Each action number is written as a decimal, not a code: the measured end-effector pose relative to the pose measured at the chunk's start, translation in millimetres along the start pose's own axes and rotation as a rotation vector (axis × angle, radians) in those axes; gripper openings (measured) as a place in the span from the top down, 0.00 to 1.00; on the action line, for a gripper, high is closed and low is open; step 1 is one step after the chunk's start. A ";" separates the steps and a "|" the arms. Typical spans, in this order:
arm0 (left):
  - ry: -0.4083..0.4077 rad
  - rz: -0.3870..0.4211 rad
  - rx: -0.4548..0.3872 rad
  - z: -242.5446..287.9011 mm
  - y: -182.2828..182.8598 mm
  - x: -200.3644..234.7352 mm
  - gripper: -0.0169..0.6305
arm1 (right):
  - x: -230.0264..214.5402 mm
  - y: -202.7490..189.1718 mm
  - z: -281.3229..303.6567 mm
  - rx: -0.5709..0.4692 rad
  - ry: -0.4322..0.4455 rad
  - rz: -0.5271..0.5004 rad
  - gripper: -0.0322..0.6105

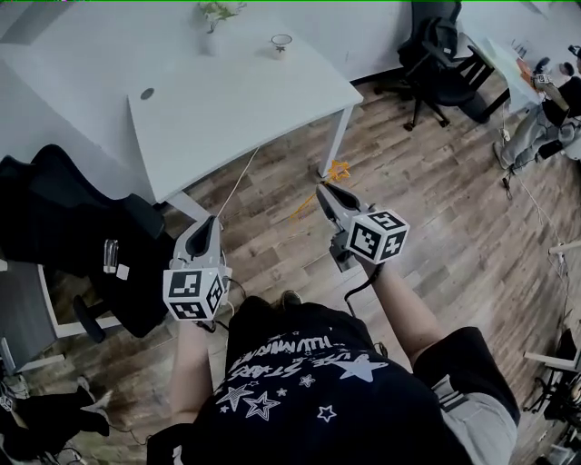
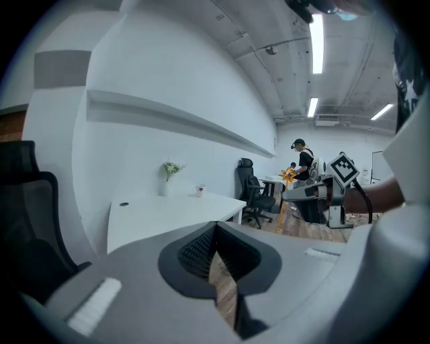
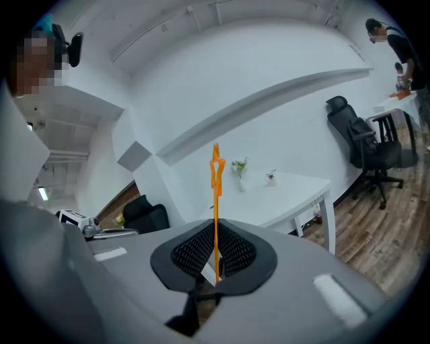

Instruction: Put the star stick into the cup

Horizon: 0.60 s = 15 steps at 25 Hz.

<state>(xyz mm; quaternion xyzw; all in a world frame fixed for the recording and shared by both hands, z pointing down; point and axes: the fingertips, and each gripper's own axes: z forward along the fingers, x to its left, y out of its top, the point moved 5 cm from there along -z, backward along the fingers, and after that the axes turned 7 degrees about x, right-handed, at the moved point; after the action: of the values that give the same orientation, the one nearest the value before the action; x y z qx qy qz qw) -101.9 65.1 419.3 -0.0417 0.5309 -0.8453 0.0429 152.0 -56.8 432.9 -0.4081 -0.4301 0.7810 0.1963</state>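
- Stick pinched in right gripper, star end up at frame centre.
- Left gripper pressed together, empty.
- Cup top centre on table, well apart; I'd close in, then line stick over rim before lowering.

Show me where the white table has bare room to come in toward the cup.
The table is bare from its near edge to the cup, right of the cable hole. Only the far edge is crowded: the plant stands left of the cup.
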 end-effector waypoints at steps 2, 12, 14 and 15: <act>0.002 -0.008 -0.006 10.8 7.4 2.5 0.97 | -5.3 12.5 10.2 -0.014 0.006 -0.013 0.90; -0.041 0.002 -0.039 94.7 48.6 28.7 0.97 | -47.8 62.6 62.7 -0.061 -0.022 -0.027 0.90; -0.062 0.009 -0.042 118.7 59.0 36.4 0.97 | -59.0 76.5 77.0 -0.078 -0.040 -0.026 0.90; -0.073 0.014 -0.040 131.4 64.3 40.9 0.97 | -64.5 83.5 84.0 -0.088 -0.050 -0.022 0.90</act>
<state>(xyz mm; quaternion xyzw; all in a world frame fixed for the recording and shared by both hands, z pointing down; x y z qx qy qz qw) -125.4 -85.0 419.2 -0.0697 0.5461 -0.8321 0.0674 126.0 -188.4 418.6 -0.3920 -0.4731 0.7691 0.1761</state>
